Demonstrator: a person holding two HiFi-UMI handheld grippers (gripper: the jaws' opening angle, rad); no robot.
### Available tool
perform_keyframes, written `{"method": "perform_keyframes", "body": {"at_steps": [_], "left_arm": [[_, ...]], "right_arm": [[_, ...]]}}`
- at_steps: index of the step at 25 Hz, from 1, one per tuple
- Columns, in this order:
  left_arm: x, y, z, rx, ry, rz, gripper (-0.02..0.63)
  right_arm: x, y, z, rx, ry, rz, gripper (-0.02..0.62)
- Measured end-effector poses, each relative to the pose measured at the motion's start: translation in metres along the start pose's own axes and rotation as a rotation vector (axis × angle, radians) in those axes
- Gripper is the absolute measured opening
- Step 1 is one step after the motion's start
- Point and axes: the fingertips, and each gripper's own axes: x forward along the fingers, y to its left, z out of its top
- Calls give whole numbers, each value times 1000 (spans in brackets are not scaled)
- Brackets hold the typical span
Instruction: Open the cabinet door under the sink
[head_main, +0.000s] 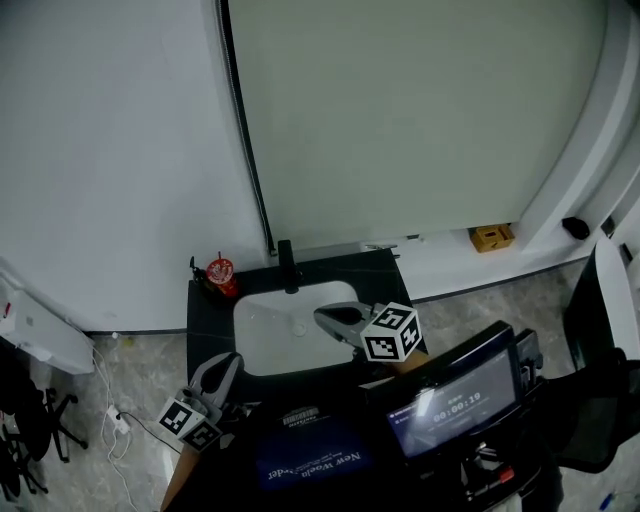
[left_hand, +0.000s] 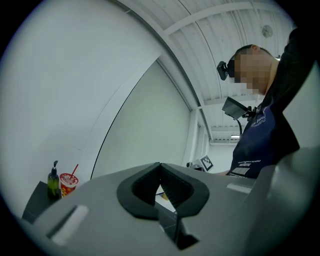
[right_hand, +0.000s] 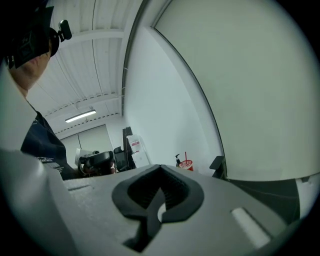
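Grippers both show jaws closed tip to tip with nothing between them. The right gripper (head_main: 322, 314) hovers over the sink (head_main: 270, 335), at its near right corner. The left gripper (head_main: 231, 360) sits just off the sink's near left corner, roughly level with the rim. The cabinet door itself is below the sink and out of sight in every view, hidden by the counter (head_main: 205, 310) edge and the person's own body. So the task looks barely begun.

To do this step well, both tools likely need to drop below the sink's front edge, and the head should tip down until the door face shows. Which side carries the handle or free edge cannot be told yet. It is best to settle that before choosing a gripper. The chosen jaws must be spread first, then closed squarely on the handle. The pull should follow the hinge arc away from the sink, with the body stepped back and the spare gripper clear of the swing.
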Motion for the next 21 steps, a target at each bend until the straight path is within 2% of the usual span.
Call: {"method": "perform_keyframes", "body": {"at_steps": [5, 10, 16, 21], "left_arm": [[4, 0, -3, 42, 8, 47, 0], [2, 12, -7, 31, 23, 76, 0], [3, 12, -6, 18, 14, 61, 0], [9, 5, 9, -26, -42, 53, 0]], "right_arm": [[-2, -11, 1, -8, 1, 31, 0], [3, -18, 2, 0, 10, 36, 0], [8, -17, 0, -8, 9, 40, 0], [6, -20, 2, -3, 15, 35, 0]]}}
